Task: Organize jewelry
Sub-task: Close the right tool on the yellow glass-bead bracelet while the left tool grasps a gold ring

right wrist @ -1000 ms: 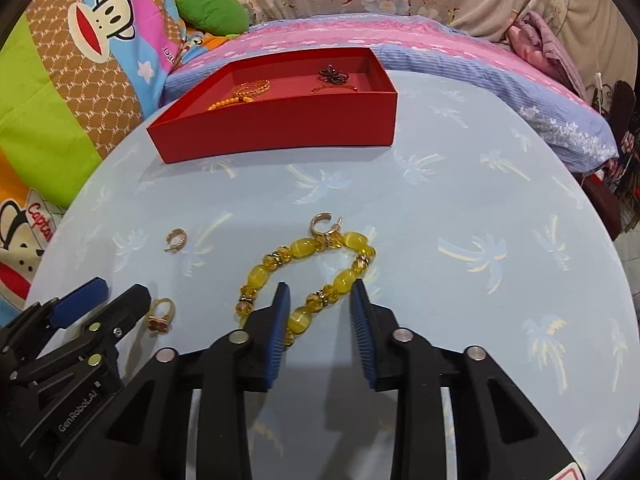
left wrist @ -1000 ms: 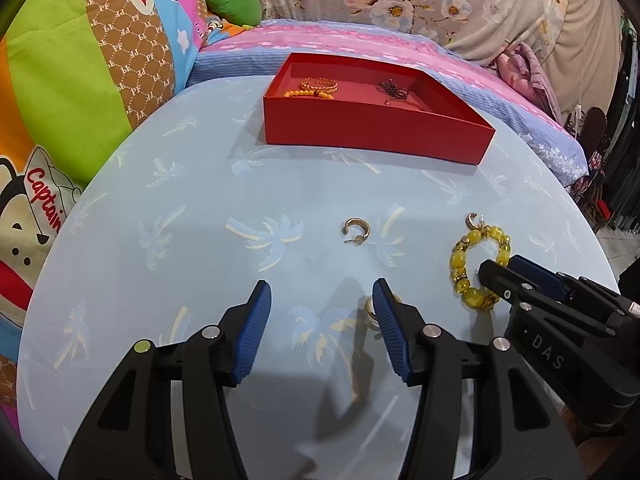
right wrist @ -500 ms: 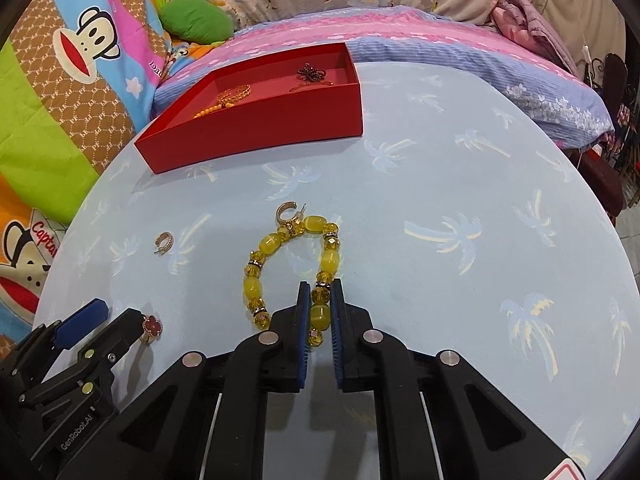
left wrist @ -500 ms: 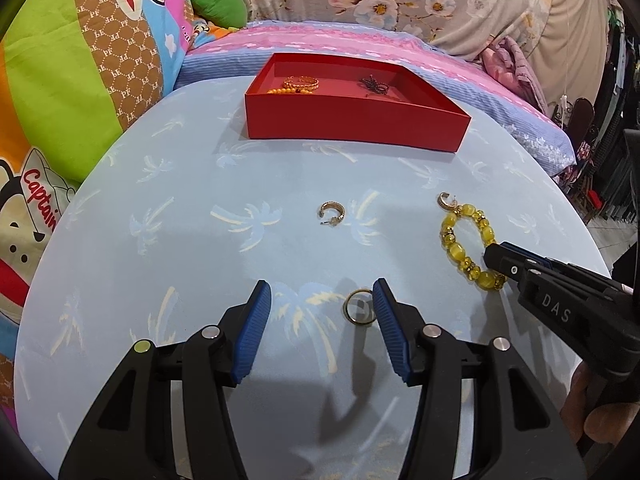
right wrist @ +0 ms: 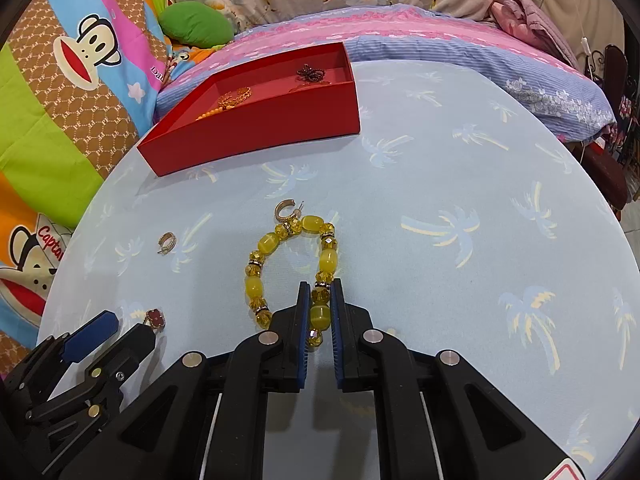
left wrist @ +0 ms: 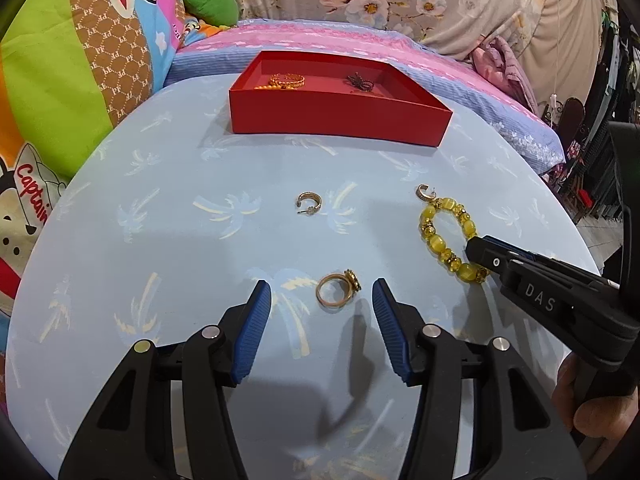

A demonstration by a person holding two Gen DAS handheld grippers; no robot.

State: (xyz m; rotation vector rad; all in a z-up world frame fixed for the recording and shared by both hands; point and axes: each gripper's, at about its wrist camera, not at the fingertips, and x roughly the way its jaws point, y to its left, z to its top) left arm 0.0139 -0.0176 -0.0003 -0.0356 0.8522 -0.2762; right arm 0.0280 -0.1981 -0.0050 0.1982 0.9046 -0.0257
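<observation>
We are gripping the bracelet with the right gripper on the palm-print table; the left gripper is gaping around a ring, bed far behind.

Yellow bead bracelet, 2 gold hoop earrings, gold ring beside red tray

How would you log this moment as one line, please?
right gripper: shut on yellow bracelet | left gripper: open around ring
</observation>
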